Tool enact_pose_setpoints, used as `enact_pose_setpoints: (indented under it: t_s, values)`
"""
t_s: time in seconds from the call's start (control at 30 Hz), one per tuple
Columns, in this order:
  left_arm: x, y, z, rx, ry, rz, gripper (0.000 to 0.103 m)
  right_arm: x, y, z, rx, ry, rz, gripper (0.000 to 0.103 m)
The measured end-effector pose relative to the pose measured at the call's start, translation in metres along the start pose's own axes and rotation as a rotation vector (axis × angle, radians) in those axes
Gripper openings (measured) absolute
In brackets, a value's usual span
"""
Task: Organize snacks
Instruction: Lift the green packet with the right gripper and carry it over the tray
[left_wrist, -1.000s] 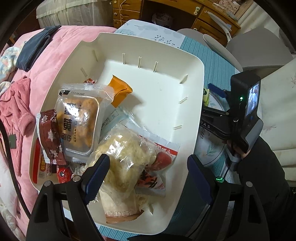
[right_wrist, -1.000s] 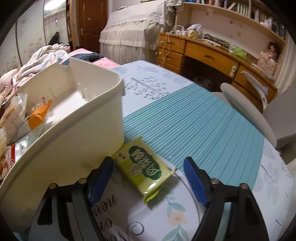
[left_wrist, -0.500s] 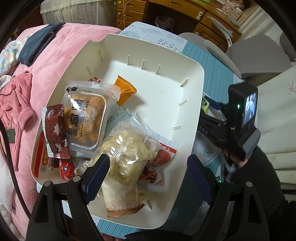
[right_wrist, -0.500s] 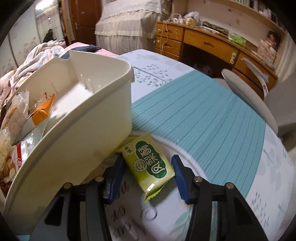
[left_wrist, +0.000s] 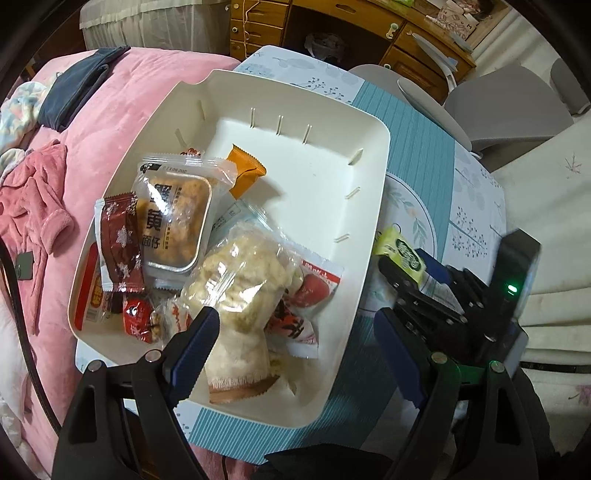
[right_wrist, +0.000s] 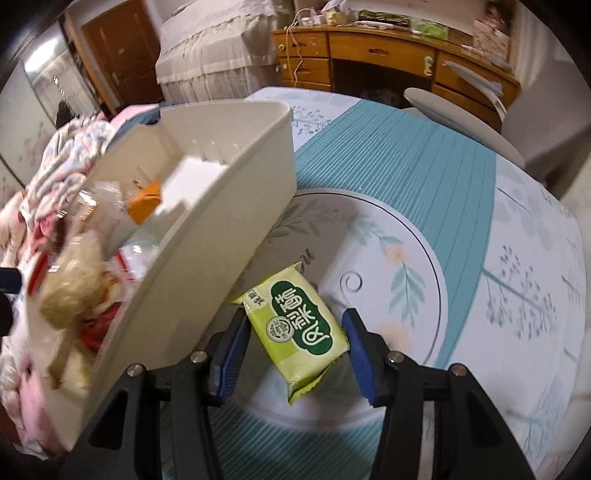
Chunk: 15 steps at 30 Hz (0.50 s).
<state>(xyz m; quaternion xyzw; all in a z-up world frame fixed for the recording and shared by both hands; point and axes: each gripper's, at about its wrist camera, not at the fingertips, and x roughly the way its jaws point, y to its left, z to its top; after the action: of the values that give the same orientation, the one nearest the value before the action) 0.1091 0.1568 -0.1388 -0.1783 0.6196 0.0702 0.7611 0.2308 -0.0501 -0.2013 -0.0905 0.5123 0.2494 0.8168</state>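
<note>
A cream plastic bin (left_wrist: 373, 155) holds several snack packs: a clear pack of fried pieces (left_wrist: 173, 214), a dark red wrapper (left_wrist: 120, 240), a crumbly pale snack bag (left_wrist: 240, 280) and an orange packet (left_wrist: 243, 170). My left gripper (left_wrist: 295, 354) is open above the bin's near end, holding nothing. My right gripper (right_wrist: 293, 345) is shut on a green snack packet (right_wrist: 301, 321), lifted off the table just right of the bin's wall (right_wrist: 207, 266). The packet also shows in the left wrist view (left_wrist: 400, 254).
The bin stands on a table with a teal striped and floral cloth (right_wrist: 424, 158). A pink blanket (left_wrist: 92, 122) with clothes lies left of the table. A wooden desk (right_wrist: 369, 55) and a grey chair (left_wrist: 509, 107) stand behind.
My right gripper closed on the green packet and raised it off the table beside the bin. My left gripper drew back and stayed open.
</note>
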Motion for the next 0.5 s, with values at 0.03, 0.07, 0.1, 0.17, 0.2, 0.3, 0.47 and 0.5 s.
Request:
enact_pose_setpoints:
  t_s: [0.03, 0.07, 0.1, 0.17, 0.2, 0.3, 0.47, 0.5]
  values:
    - [-0.001, 0.001, -0.001, 0.003, -0.002, 0.002, 0.085, -0.007, 0.001, -0.002, 0.009, -0.007, 0.0, 0.051]
    - [-0.003, 0.001, -0.003, 0.006, -0.003, 0.004, 0.085, -0.014, 0.003, -0.004, 0.016, -0.013, -0.002, 0.051]
    - [-0.004, 0.002, -0.004, 0.009, -0.004, 0.004, 0.085, -0.019, 0.004, -0.005, 0.02, -0.016, -0.003, 0.051]
    - [-0.008, 0.004, -0.007, 0.013, -0.007, -0.001, 0.085, -0.032, 0.005, -0.005, 0.044, -0.037, 0.002, 0.052]
    - [-0.01, 0.005, -0.009, 0.018, -0.01, -0.004, 0.085, -0.037, 0.006, -0.005, 0.057, -0.048, 0.008, 0.052]
    - [-0.014, 0.008, -0.011, 0.027, -0.017, -0.015, 0.085, -0.054, 0.012, 0.001, 0.112, -0.081, 0.036, 0.052]
    - [-0.022, 0.017, -0.009, 0.045, -0.032, -0.045, 0.085, -0.07, 0.029, 0.012, 0.189, -0.118, 0.088, 0.052]
    - [-0.026, 0.02, -0.009, 0.051, -0.043, -0.054, 0.085, -0.072, 0.031, 0.013, 0.198, -0.123, 0.095, 0.052]
